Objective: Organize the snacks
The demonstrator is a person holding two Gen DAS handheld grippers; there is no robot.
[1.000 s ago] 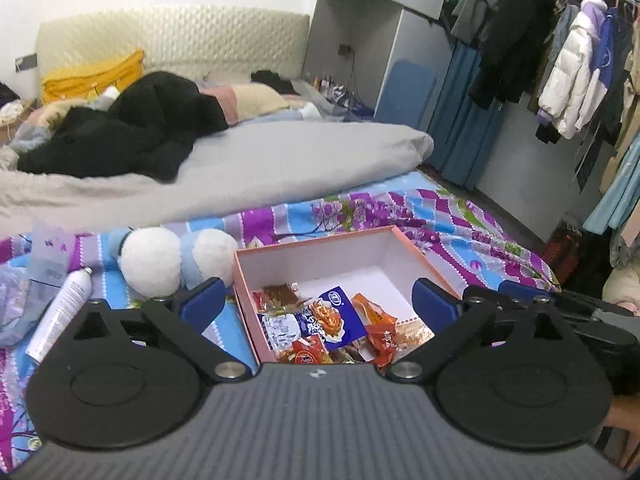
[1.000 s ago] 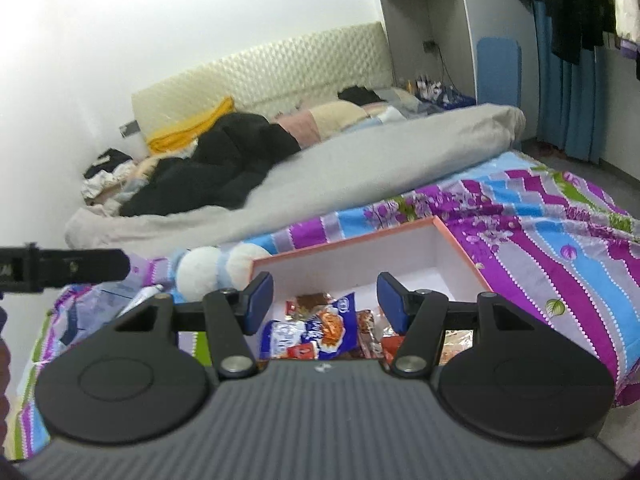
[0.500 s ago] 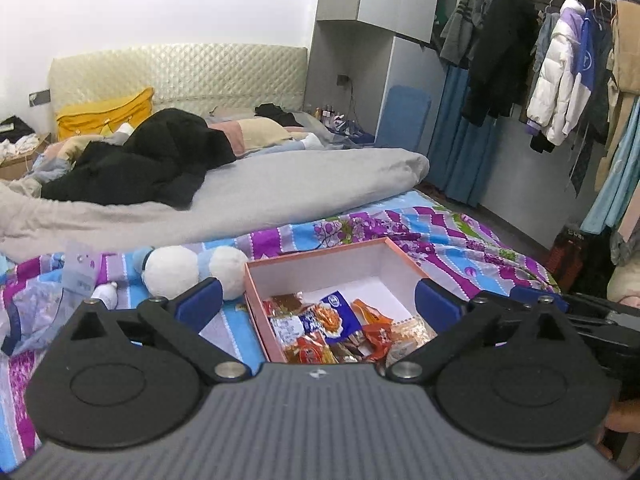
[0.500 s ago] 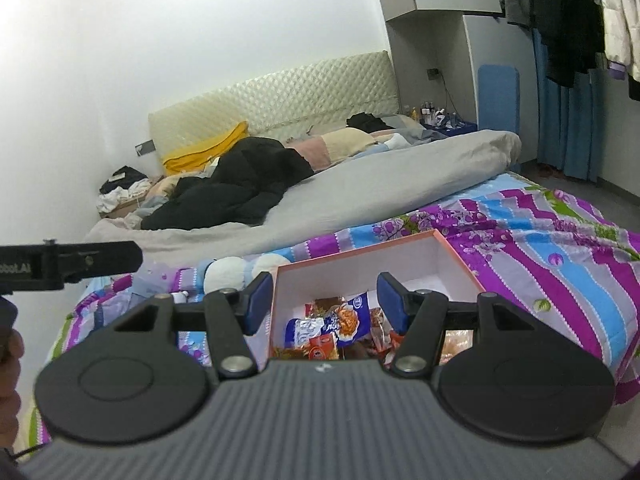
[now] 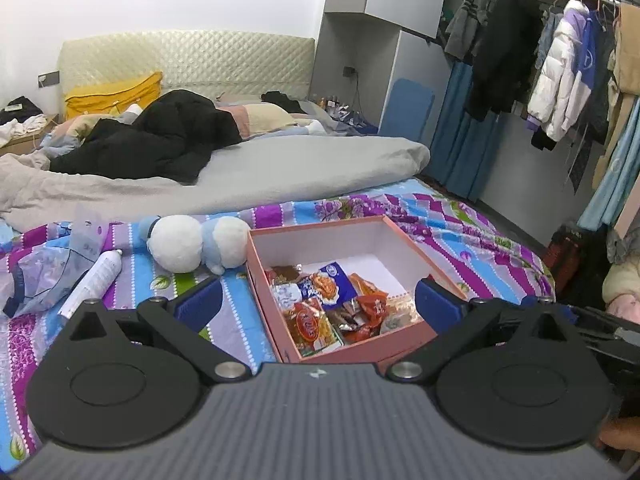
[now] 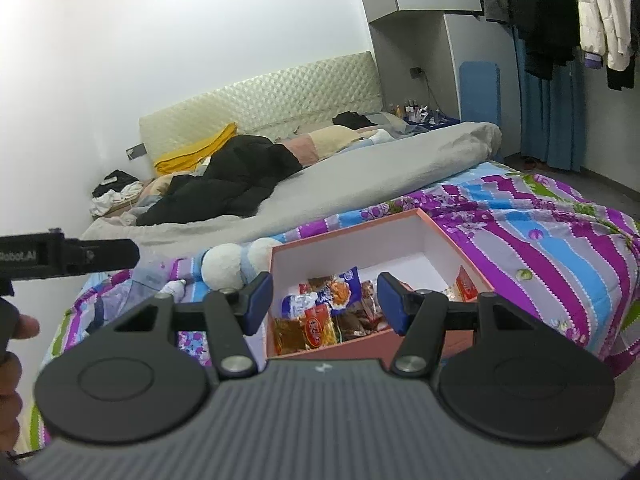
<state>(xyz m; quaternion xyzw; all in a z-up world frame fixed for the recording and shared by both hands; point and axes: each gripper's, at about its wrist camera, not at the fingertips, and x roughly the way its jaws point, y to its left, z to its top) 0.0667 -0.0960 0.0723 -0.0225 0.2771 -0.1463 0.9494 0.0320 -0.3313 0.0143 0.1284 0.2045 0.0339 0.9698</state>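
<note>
hovering above the snack box [image 5: 400,344], both grippers' fingers [image 5: 200,302] spread wide, empty.

Left wrist view: sits behind left gripper [image 5: 318,304], looks forward and slightly down across bed toward headboard [image 5: 188,56]; clothes rack [image 5: 560,60] at right edge.
Right wrist view: behind right gripper [image 6: 325,305], same heading, set further right.
Shared: pink box [image 5: 400,344] [image 6: 440,232] near, plush toy [image 5: 180,244] [image 6: 222,266], patterned bedspread [image 5: 460,236] [image 6: 560,240].
</note>
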